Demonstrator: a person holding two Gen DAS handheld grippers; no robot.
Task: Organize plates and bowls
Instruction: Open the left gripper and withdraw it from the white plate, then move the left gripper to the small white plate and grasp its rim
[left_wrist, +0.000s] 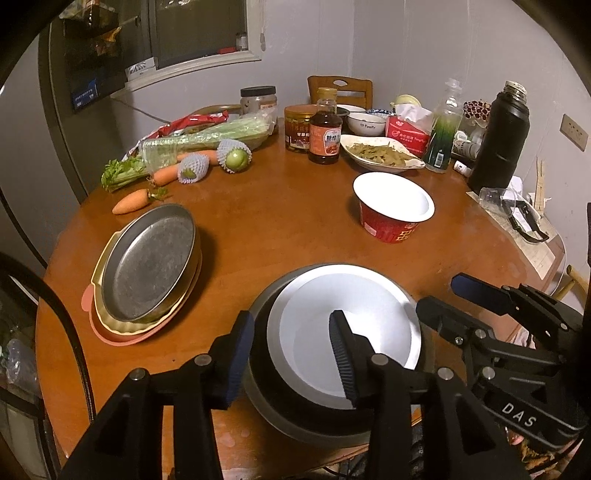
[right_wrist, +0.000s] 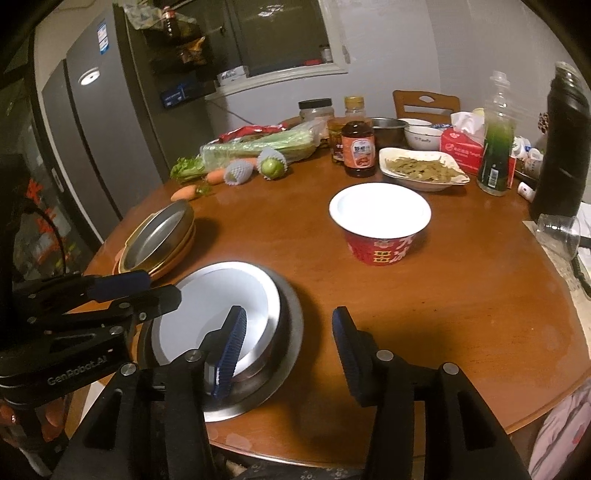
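Observation:
A white bowl (left_wrist: 354, 328) sits nested in a grey metal bowl (left_wrist: 295, 421) at the table's near edge. My left gripper (left_wrist: 291, 354) is open, its fingers straddling the left rims of both bowls. My right gripper (right_wrist: 288, 350) is open, its left finger inside the white bowl (right_wrist: 229, 295), its right finger outside the metal bowl (right_wrist: 284, 354). It also shows in the left wrist view (left_wrist: 443, 302). A stack of a metal pan on yellow and pink plates (left_wrist: 147, 266) lies to the left. A red paper bowl (left_wrist: 391, 210) stands further back.
Carrots (left_wrist: 133, 201), wrapped fruit (left_wrist: 234, 157) and celery lie at the back left. Sauce bottle (left_wrist: 325, 136), jars, a dish of vegetables (left_wrist: 380, 155), tissue box, green bottle and black flask (left_wrist: 498, 136) crowd the back right. A fridge (right_wrist: 85, 122) stands left.

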